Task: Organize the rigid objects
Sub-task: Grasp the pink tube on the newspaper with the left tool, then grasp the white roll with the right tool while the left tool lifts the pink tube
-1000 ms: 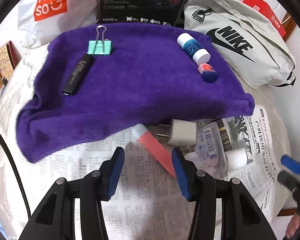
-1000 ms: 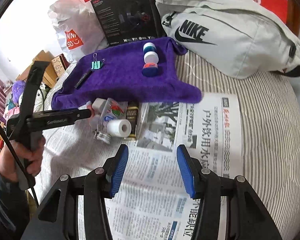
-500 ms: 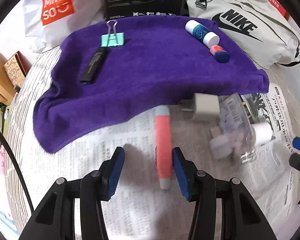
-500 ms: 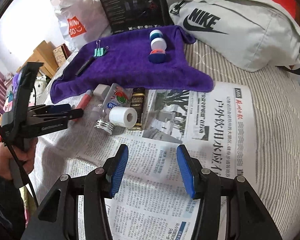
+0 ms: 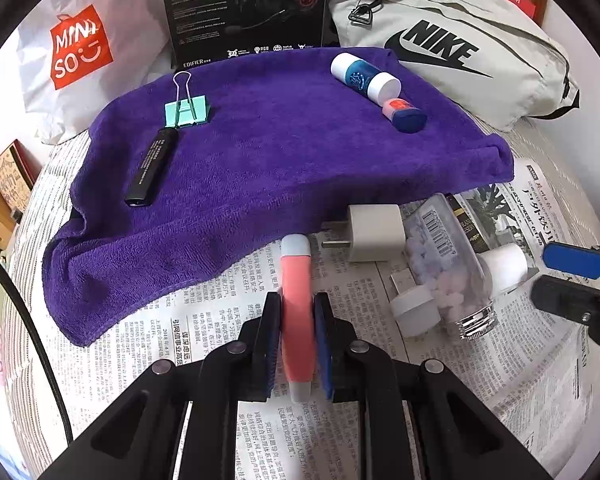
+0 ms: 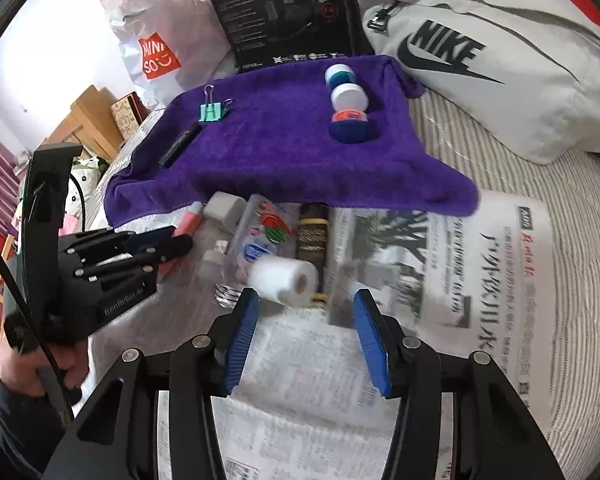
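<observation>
Left gripper point(image 5: 296, 320) clamped on pink tube point(image 5: 296, 300), tube lying on newspaper point(image 5: 204, 320) just off towel point(image 5: 300, 160) edge, beside white plug point(image 5: 374, 232). Right gripper point(image 6: 306, 336) jaws apart, empty, over newspaper near white roll point(image 6: 286, 280) and clear bottle point(image 6: 260, 240). On towel: clip point(image 5: 187, 109), black stick point(image 5: 152, 168), two small bottles point(image 5: 364, 76).

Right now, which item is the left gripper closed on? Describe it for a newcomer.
Start at the purple towel; on the newspaper below its front edge lies a coral-pink tube with pale grey ends. Unlike the white charger plug beside it, it sits clamped in the left gripper.
</observation>
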`<state>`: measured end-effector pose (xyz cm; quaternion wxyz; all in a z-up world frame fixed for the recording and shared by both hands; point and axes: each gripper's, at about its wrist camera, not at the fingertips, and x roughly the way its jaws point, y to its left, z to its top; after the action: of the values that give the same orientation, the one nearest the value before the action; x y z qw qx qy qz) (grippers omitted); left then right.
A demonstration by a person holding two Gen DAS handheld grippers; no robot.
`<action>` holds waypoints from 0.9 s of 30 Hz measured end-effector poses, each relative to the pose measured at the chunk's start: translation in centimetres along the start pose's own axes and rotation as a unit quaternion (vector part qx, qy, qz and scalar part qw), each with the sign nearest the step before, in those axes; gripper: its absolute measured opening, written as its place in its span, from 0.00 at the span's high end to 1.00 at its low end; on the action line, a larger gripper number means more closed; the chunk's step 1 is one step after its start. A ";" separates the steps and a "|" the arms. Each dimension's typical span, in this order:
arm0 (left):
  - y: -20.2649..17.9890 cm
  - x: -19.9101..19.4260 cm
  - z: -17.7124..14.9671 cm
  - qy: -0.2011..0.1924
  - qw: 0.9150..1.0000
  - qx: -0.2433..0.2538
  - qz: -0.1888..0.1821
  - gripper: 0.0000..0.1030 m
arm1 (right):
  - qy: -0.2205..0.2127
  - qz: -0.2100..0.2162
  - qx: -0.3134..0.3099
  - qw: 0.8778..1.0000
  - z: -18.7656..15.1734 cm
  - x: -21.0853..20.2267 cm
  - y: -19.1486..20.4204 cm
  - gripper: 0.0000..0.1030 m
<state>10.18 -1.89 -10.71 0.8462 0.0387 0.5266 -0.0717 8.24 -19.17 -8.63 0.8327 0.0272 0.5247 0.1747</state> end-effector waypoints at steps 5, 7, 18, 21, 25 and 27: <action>0.1 -0.1 -0.2 -0.004 1.000 -0.002 -0.007 0.84 | -0.002 -0.011 -0.007 1.000 0.7 1.0 1.7 0.51; 0.2 0.0 -0.2 -0.006 1.000 0.000 -0.007 0.84 | 0.002 -0.031 -0.015 0.999 0.9 1.8 2.2 0.52; 0.7 -0.2 -0.7 -0.018 0.999 -0.003 -0.030 0.84 | 0.010 -0.072 -0.011 0.997 0.6 2.0 1.2 0.52; 0.7 -0.3 -0.7 -0.019 0.999 -0.002 -0.031 0.84 | 0.010 -0.085 -0.020 0.996 0.6 2.4 1.6 0.54; 1.0 -0.4 -0.8 -0.021 0.999 -0.010 -0.041 0.84 | 0.015 -0.086 -0.028 0.996 0.4 3.0 1.9 0.69; 1.1 -0.4 -0.9 -0.021 0.999 -0.011 -0.046 0.84 | 0.013 -0.093 -0.041 0.995 0.2 3.0 2.1 0.69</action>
<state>9.43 -0.64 -10.74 0.8534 0.0034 0.5106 -0.1052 9.00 -16.22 -10.64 0.8390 -0.0579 0.5281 0.1178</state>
